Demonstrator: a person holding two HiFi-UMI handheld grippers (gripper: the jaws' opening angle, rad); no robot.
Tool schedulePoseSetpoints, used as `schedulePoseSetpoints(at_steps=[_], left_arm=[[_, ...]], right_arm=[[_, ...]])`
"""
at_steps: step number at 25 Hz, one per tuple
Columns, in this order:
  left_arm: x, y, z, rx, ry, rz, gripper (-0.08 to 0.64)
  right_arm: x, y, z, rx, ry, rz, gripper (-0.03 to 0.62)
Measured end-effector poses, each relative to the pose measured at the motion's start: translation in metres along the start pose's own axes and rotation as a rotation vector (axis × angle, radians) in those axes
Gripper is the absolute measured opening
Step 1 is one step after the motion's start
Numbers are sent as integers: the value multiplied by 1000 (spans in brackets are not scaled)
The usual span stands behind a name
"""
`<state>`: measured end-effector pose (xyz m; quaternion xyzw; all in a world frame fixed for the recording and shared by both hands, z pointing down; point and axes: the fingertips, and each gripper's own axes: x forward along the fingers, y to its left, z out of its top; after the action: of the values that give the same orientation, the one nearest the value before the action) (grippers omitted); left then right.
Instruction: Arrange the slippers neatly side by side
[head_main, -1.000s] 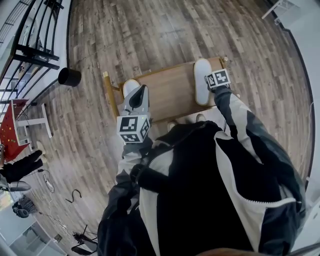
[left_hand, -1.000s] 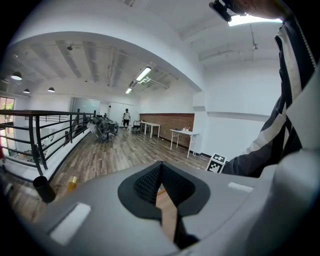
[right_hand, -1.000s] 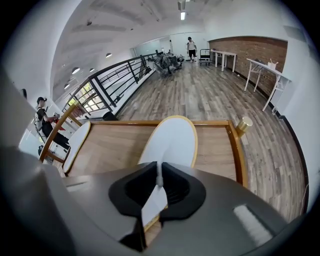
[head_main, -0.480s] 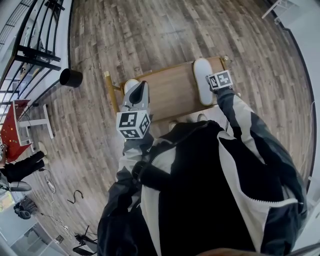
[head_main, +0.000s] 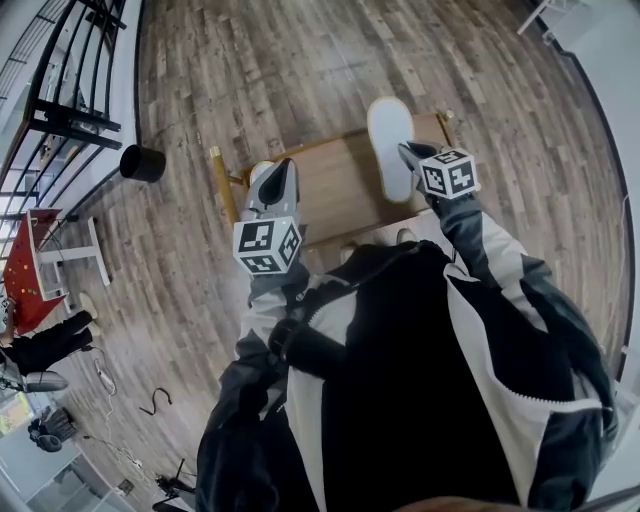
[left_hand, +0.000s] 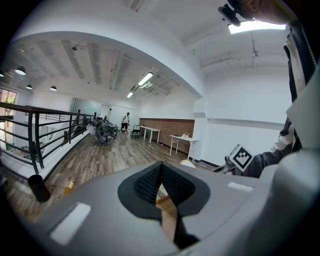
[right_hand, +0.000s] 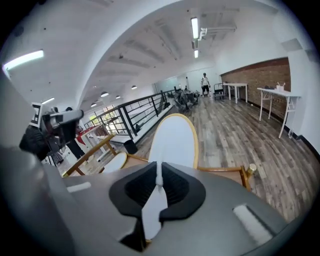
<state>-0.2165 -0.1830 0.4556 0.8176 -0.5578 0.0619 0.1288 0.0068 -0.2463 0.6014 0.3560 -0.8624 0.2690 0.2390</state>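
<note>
A white slipper (head_main: 388, 145) with a tan rim hangs above the right part of the small wooden table (head_main: 335, 195). My right gripper (head_main: 405, 152) is shut on its near edge. In the right gripper view the slipper's edge runs between the jaws and its pale sole (right_hand: 172, 140) rises ahead. The second slipper (head_main: 258, 172) lies at the table's left end, also seen as a pale oval (right_hand: 114, 162). My left gripper (head_main: 283, 170) hovers just right of it, shut with nothing held; only wood shows past its jaws (left_hand: 161, 172).
A black round bin (head_main: 142, 163) stands on the plank floor left of the table. A black railing (head_main: 60, 90) runs along the far left, with a red table (head_main: 25, 275) and a person's dark sleeve (head_main: 45, 340) below it. White tables (right_hand: 275, 97) stand far off.
My right gripper has risen with the white slipper, which left the table top and swung up and leftward. The left gripper has stayed by the second slipper.
</note>
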Motion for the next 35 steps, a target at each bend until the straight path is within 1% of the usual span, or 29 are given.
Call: schedulePoseSetpoints(at_steps=[4,7,11,14,16,20,23,29,35], left_arm=[[-2,6,4,-4,-20,20,12],[-4,8,1,-18,-24,25,12],[-6,10,0,-17,-26,17,12],[-8,12,0,-14,-27,18,12],[-10,14,0,-14,-29,23,12],[-12,21,1,-18,-38,34,12],[-16,27,1,-23,-43,38,12],[-23,30,0,-27,-48,45,12],[-38,38,-5,-23,-40,56,12]], right_arm=[[-40,46,44,-58,-160,54,31],[-66,74,62,-101,-239,83,31],[-89,99,77,-111,-289,128,31],[-101,108,87,-144,-311,127,31],[-103,113,90,-146,-320,130,31],[-95,121,91,-149,-316,130,32],[-79,125,81,-151,-291,138,32],[-34,137,47,-74,-201,194,31],[25,154,21,-102,-88,206,31]])
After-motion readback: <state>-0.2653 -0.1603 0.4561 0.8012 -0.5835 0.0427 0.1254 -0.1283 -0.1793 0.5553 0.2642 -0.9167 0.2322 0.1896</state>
